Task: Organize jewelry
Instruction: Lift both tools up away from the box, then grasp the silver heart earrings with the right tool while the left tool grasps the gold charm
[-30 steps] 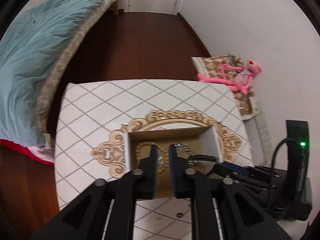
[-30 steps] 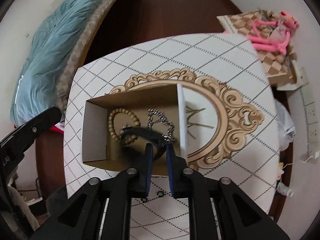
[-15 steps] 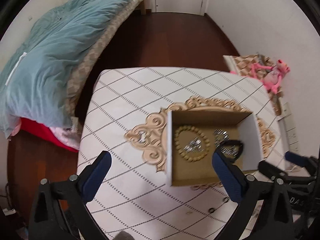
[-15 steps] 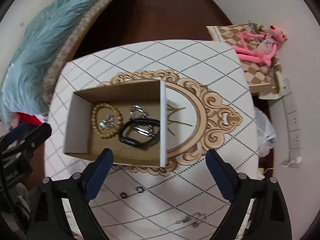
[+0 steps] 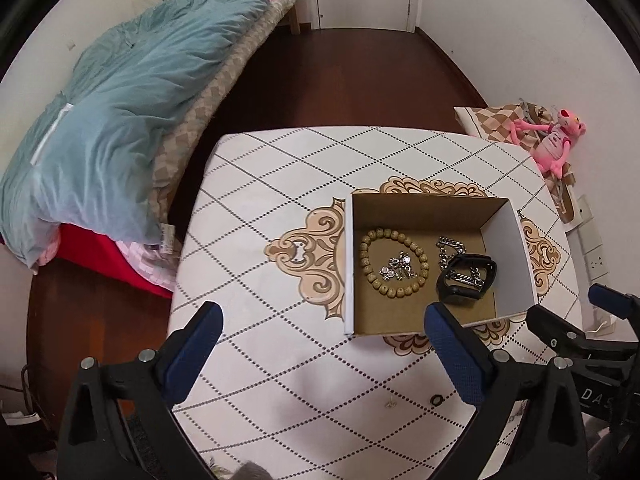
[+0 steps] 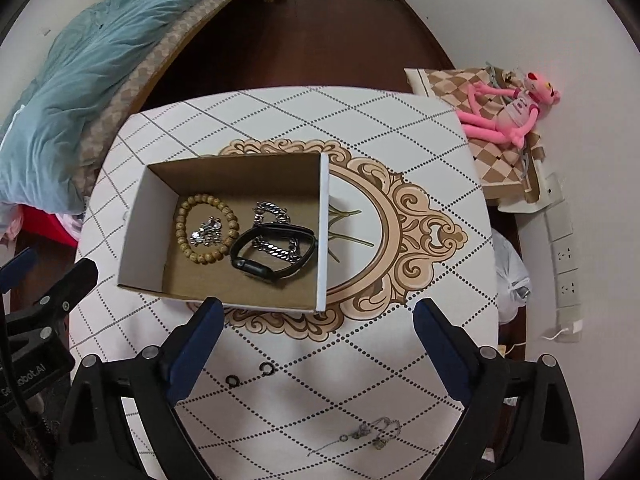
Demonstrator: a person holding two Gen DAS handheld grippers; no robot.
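Left gripper (image 5: 322,338): jaws now wide apart, empty, drawn back from the box (image 5: 516,240). Right gripper (image 6: 316,336): jaws likewise spread, black band (image 6: 276,254) released, now lying in the box over the chain (image 6: 272,228).

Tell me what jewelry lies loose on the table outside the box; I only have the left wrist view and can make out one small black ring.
Observer: The right wrist view shows two. One black ring and a second ring lie side by side on the table, in front of the box.
Operator: Anything else out there?
Observer: A thin chain lies nearer the camera than the rings.
Operator: Is the right gripper carrying anything?
Observer: No. The right gripper stands open with nothing between its fingers.
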